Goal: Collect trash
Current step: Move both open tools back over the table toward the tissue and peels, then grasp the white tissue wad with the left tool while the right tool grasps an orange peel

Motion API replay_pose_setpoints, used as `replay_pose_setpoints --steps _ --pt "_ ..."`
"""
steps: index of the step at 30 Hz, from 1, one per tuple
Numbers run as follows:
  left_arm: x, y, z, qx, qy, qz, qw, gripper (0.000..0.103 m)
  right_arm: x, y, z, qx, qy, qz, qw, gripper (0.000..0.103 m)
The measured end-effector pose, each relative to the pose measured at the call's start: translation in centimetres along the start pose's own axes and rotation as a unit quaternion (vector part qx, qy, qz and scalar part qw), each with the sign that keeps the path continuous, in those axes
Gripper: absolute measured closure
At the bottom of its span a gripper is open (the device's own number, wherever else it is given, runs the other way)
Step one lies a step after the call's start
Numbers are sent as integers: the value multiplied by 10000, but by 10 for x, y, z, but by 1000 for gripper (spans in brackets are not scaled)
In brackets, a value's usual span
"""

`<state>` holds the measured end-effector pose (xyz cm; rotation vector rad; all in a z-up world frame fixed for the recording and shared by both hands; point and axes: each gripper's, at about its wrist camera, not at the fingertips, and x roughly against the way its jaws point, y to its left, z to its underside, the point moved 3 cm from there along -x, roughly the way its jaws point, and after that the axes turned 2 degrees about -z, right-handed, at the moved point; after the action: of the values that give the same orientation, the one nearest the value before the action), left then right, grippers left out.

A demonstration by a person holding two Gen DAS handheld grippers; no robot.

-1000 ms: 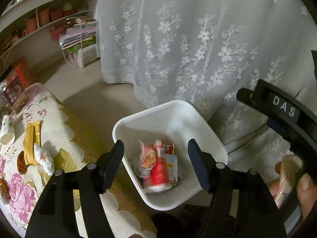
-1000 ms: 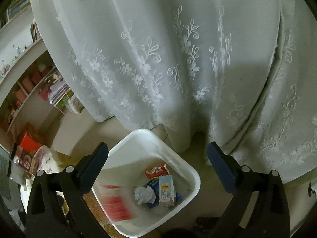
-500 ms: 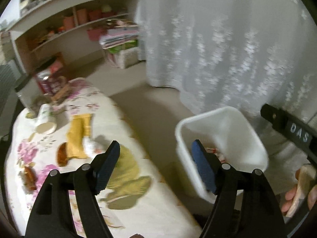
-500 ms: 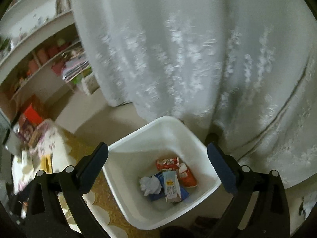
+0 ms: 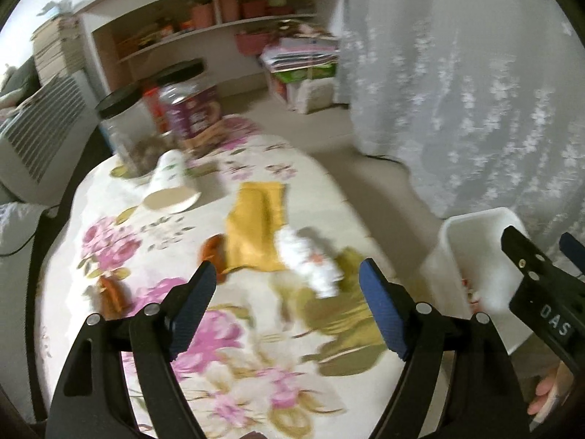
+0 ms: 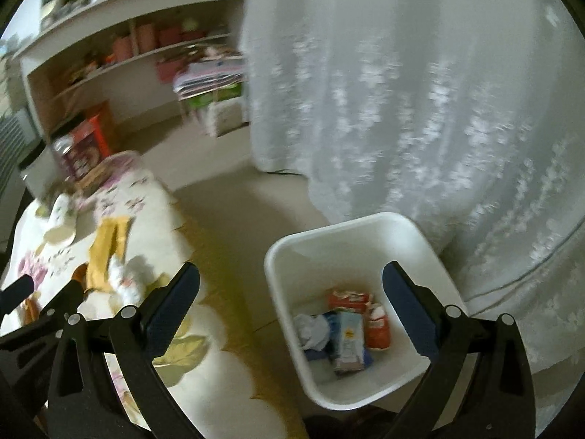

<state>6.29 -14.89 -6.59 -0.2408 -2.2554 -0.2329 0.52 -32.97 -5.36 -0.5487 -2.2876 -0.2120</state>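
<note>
Left tongs (image 5: 287, 285): yours are widening, nothing between them.
Right tongs (image 6: 290, 285): apart, empty, over the bin (image 6: 278, 256).
Crumpled wrapper (image 5: 310, 259): on the counter (image 5: 237, 366), beside the yellow cloth (image 5: 256, 226).

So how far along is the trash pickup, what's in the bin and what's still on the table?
Done: the white bin on the floor already holds several wrappers and a crumpled tissue. In hand: nothing; the left gripper is empty with its jaws opening, and the right gripper is open and empty. Left on the floral table: a crumpled white wrapper, a yellow packet, a tipped paper cup and brown scraps.
</note>
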Motion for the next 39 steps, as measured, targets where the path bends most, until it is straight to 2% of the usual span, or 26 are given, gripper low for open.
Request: replay_pose_setpoints --steps 7,14,26,32,35,39 --pt "-15 59 12 223 250 -461 9984 25 -7 52 4 360 191 -315 9987 7" --pt "-33 126 28 672 617 -846 9922 25 -16 99 13 636 432 -626 9951 7" --pt "-40 210 59 861 1044 -945 9863 25 -21 183 26 1104 706 -1262 9833 7" --pt "-48 250 75 883 1376 -1047 9810 43 -19 222 38 1426 803 -1485 9753 7" --pt "-52 255 79 865 1458 -802 9823 43 -20 235 42 1565 840 -1496 9726 7" --pt "-60 243 79 562 1476 -682 9851 43 -24 244 44 1546 920 -1501 9722 7"
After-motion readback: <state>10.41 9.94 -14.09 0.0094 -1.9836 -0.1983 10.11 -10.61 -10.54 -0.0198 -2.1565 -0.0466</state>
